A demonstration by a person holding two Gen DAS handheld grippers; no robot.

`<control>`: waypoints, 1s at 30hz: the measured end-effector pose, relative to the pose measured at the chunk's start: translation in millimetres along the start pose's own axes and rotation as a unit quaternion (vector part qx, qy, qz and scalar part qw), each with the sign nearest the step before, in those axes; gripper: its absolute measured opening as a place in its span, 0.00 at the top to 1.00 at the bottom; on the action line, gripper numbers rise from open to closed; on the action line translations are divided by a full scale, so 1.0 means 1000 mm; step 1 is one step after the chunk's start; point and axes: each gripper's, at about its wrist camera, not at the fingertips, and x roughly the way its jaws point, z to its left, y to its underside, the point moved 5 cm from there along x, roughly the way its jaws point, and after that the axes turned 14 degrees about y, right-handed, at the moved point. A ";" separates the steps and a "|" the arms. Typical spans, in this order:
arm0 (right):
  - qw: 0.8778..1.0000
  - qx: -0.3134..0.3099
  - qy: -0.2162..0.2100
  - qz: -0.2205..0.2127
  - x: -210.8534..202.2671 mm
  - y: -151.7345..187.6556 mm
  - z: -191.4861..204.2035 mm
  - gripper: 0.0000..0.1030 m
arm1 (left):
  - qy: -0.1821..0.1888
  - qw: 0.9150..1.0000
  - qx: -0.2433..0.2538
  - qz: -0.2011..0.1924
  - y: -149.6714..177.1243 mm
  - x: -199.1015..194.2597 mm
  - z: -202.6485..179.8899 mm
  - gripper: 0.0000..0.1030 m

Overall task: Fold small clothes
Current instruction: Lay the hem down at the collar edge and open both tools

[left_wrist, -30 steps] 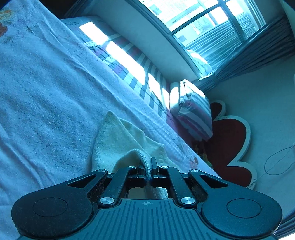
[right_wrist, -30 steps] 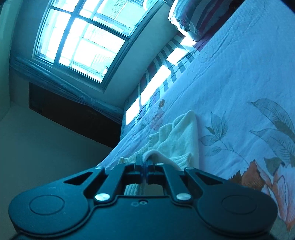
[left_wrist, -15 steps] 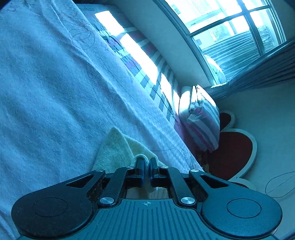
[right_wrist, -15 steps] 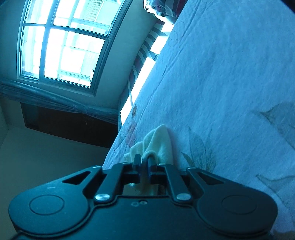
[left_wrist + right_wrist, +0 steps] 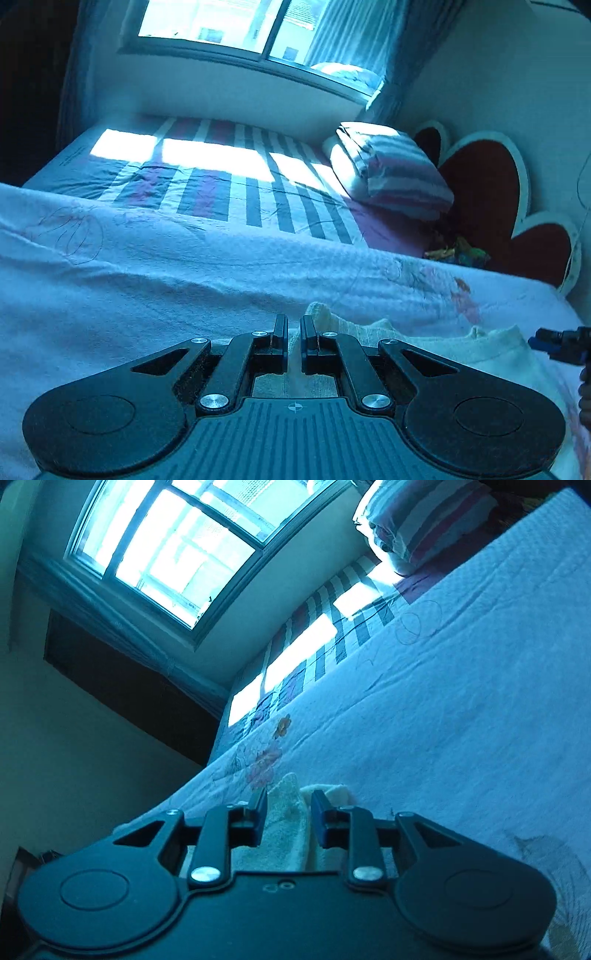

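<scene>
A small pale yellow garment [image 5: 424, 341] lies crumpled on the white flower-print quilt [image 5: 147, 295]. My left gripper [image 5: 294, 326] is shut on a fold at the garment's left end, low over the quilt. In the right wrist view the garment [image 5: 286, 818] stands bunched between the jaws of my right gripper [image 5: 289, 801]. Those jaws are opening, and a gap shows beside the right pad. One of the right gripper's fingers [image 5: 554, 343] pokes in at the right edge of the left wrist view, at the garment's other end.
A folded striped pillow [image 5: 388, 170] sits on the striped sheet [image 5: 229, 192] beyond the quilt. A red heart-shaped headboard [image 5: 480, 192] stands at the right. A bright window [image 5: 166, 550] and curtains fill the far wall. The quilt [image 5: 443, 720] stretches wide ahead.
The right jaws have parted and released their pinch on the garment. The left gripper has rolled until the bed looks level, still pinching the fold. Both hands have slid across the quilt.
</scene>
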 end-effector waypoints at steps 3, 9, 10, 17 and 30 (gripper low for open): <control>0.998 -0.051 0.024 0.001 0.008 0.003 0.016 0.69 | 0.002 0.999 0.021 0.023 -0.004 0.014 -0.001 0.97; 0.989 -0.138 0.056 -0.008 0.019 0.005 0.040 0.68 | 0.016 0.999 0.023 0.017 -0.006 0.010 -0.004 0.96; 0.988 -0.145 0.057 -0.009 0.020 0.005 0.042 0.68 | 0.017 0.999 0.024 0.019 -0.004 0.010 -0.003 0.96; 0.986 -0.159 0.048 -0.015 0.025 0.004 0.044 0.72 | 0.036 0.999 0.008 -0.016 -0.003 0.003 0.000 0.36; 0.976 -0.205 0.070 -0.024 0.031 0.007 0.052 0.94 | 0.052 0.996 0.055 0.035 0.003 0.021 -0.006 0.97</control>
